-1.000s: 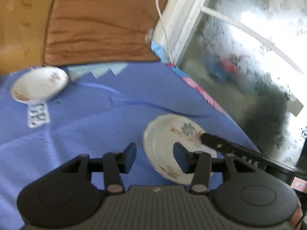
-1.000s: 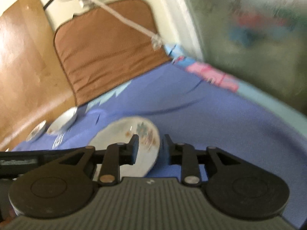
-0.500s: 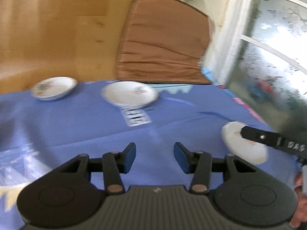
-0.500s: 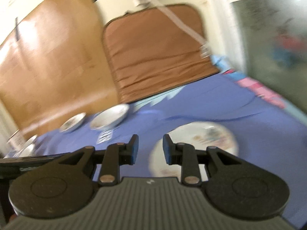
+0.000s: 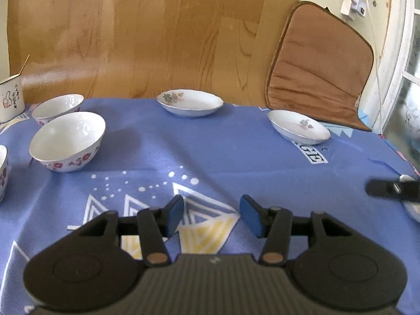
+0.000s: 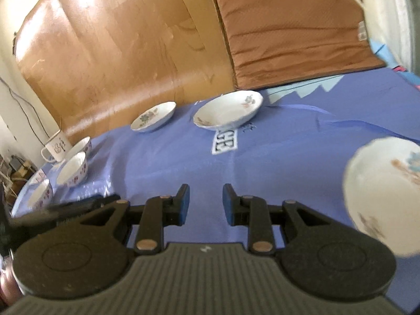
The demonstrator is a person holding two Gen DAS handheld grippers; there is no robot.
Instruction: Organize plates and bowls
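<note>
Two shallow floral plates lie at the back of the blue cloth: one in the middle [image 5: 190,103] and one to the right [image 5: 298,130]; both show in the right wrist view [image 6: 153,116] [image 6: 228,110]. A third plate [image 6: 386,194] lies near my right gripper's right side. White bowls with red flowers [image 5: 68,141] [image 5: 57,106] stand at the left. My left gripper [image 5: 211,216] is open and empty above the cloth. My right gripper [image 6: 205,204] is open and empty too; its finger shows in the left wrist view [image 5: 391,190].
A white mug [image 5: 10,99] stands at the far left. A brown cushion [image 5: 320,65] leans on the wooden wall behind the table. A window frame [image 5: 401,52] borders the right side. The cloth [image 5: 210,157] covers the table.
Both grippers have swung left, away from the near-right plate. The back plates, bowls and mug have come into view. Both stay open and empty.
</note>
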